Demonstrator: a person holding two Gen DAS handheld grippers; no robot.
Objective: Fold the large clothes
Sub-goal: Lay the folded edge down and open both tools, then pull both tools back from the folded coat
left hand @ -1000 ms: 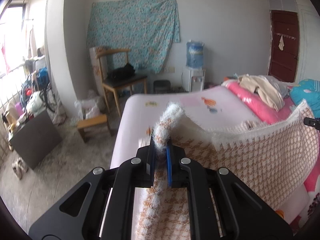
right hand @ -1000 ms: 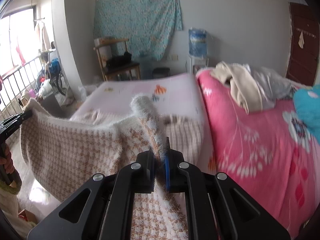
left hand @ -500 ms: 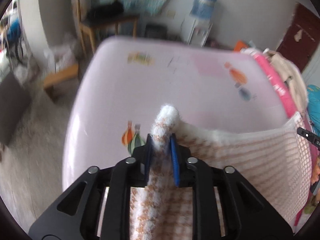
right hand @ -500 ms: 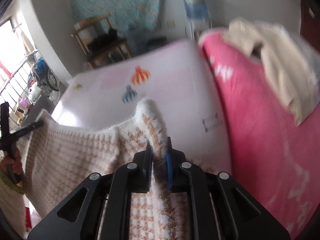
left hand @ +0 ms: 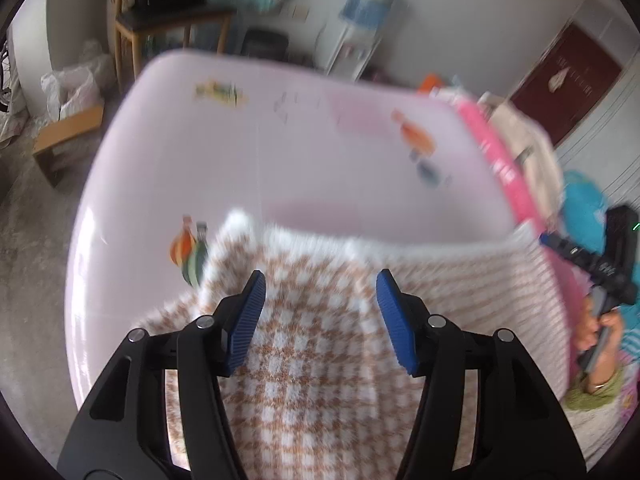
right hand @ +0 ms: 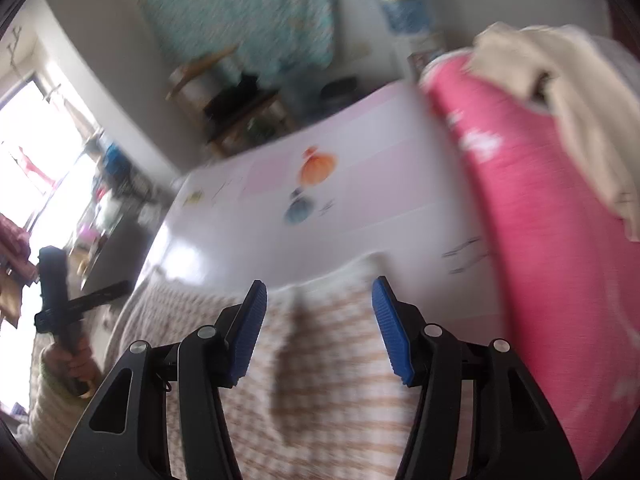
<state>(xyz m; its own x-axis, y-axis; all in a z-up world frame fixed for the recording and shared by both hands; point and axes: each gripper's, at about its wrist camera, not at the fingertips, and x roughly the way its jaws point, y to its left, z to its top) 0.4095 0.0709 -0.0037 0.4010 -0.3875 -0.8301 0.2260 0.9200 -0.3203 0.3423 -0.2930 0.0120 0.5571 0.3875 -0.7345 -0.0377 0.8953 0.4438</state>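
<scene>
A brown-and-white houndstooth knit garment (left hand: pixel 316 344) lies on the pale pink bed (left hand: pixel 280 152), its white fuzzy edge towards the far side. My left gripper (left hand: pixel 320 308) is open just above it, empty, blue pads apart. My right gripper (right hand: pixel 316 320) is open too, above the garment's (right hand: pixel 332 368) other end. The right gripper also shows in the left wrist view (left hand: pixel 592 256), and the left gripper in the right wrist view (right hand: pixel 60 312).
A bright pink quilt (right hand: pixel 532 216) with a cream garment (right hand: pixel 576 92) on it lies along the bed's right side. A wooden chair (left hand: pixel 168 20), a low stool (left hand: pixel 64 136) and a water dispenser (left hand: pixel 360 12) stand beyond the bed. A teal cloth (right hand: pixel 256 12) hangs on the wall.
Both grippers were shut on the garment's edge and held it up. They moved forward and down over the bed, then opened, and the garment now lies on the sheet.
</scene>
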